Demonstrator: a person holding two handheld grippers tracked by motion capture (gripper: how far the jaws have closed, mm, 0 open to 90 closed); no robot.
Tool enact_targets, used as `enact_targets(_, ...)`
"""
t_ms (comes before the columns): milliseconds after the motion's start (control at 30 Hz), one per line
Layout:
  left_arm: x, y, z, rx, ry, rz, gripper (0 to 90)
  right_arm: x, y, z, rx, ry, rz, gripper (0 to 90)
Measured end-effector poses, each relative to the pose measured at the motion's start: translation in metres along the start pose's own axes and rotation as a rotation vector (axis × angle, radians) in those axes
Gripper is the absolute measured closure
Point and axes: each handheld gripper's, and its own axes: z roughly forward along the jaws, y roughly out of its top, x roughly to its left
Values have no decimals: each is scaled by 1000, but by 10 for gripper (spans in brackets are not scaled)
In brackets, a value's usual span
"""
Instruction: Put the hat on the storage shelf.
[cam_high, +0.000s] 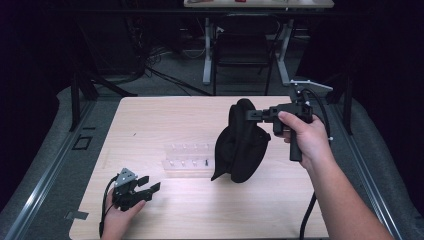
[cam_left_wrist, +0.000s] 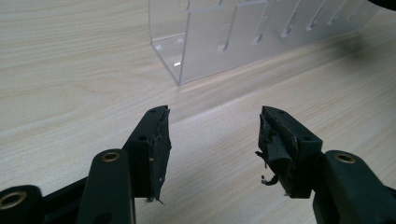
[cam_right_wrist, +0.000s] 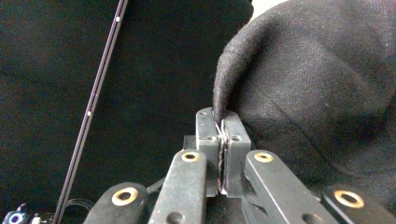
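A black fabric bag hangs over the middle right of the wooden table, its lower end near the tabletop. My right gripper is shut on its upper edge and holds it up. In the right gripper view the jaws are pressed together on a fold of the black cloth, with the right gripper pinching the hem. My left gripper rests low near the table's front left corner, open, nothing between its fingers. The left gripper view has the left gripper over bare wood.
A clear acrylic rack with slots lies flat at the table's middle, just left of the bag; the same rack stands ahead of the left jaws. Behind the table are a chair and desk legs. Dark curtains flank both sides.
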Motion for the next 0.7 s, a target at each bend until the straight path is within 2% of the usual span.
enact_targets(300,2,1,-1,14,-3,4,439,8,12,11,4,-20,-18,883)
enact_targets(400,1,0,0,4,-1,2,439,9,15,15,0,-22,-19,884)
enact_targets(500,1,0,0,3,-4,3,439,9,19,19,-9,-21,-25,883)
enact_targets(700,2,0,0,4,-7,2,439,6,28,28,-10,-55,-45,884)
